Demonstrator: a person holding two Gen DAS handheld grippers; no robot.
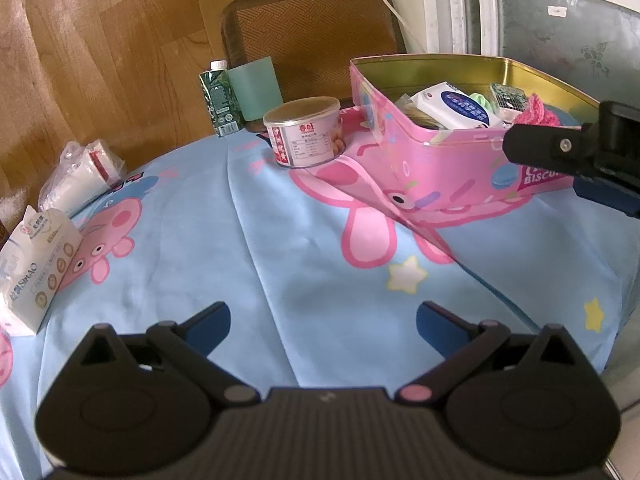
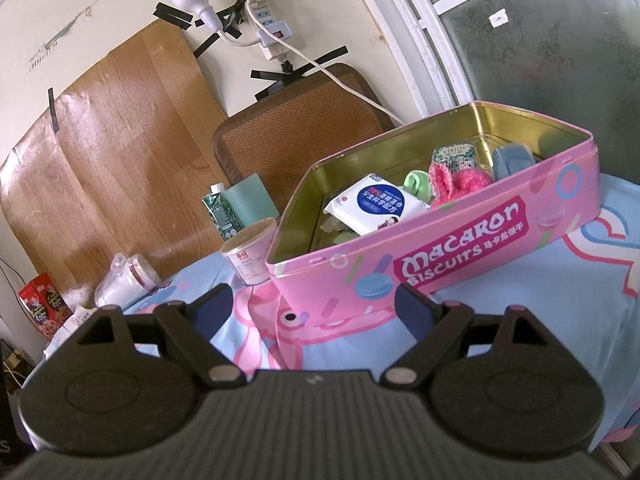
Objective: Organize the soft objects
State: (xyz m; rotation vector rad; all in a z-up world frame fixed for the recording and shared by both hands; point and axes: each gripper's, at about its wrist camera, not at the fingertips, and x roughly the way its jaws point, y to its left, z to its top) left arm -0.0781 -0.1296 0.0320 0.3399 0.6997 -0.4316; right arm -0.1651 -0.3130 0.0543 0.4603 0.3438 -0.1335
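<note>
A pink Macaron Biscuits tin [image 2: 460,256] stands open on the blue cartoon cloth; it also shows in the left wrist view [image 1: 432,168]. Inside lie a white wet-wipes pack [image 2: 376,206], a pink fuzzy sock [image 2: 460,182], a green soft item [image 2: 418,184], a blue soft item [image 2: 512,160] and a green patterned packet [image 2: 456,156]. My right gripper [image 2: 314,308] is open and empty, just in front of the tin's near wall. My left gripper [image 1: 322,324] is open and empty above bare cloth. The right gripper's body shows at the left wrist view's right edge [image 1: 576,148].
A pink can [image 1: 306,132], a green carton [image 1: 220,100] and a teal cup [image 1: 256,88] stand behind the tin. A tissue pack [image 1: 34,272] and a bagged white item [image 1: 80,176] lie at the left. A woven chair back [image 1: 312,36] stands beyond the table.
</note>
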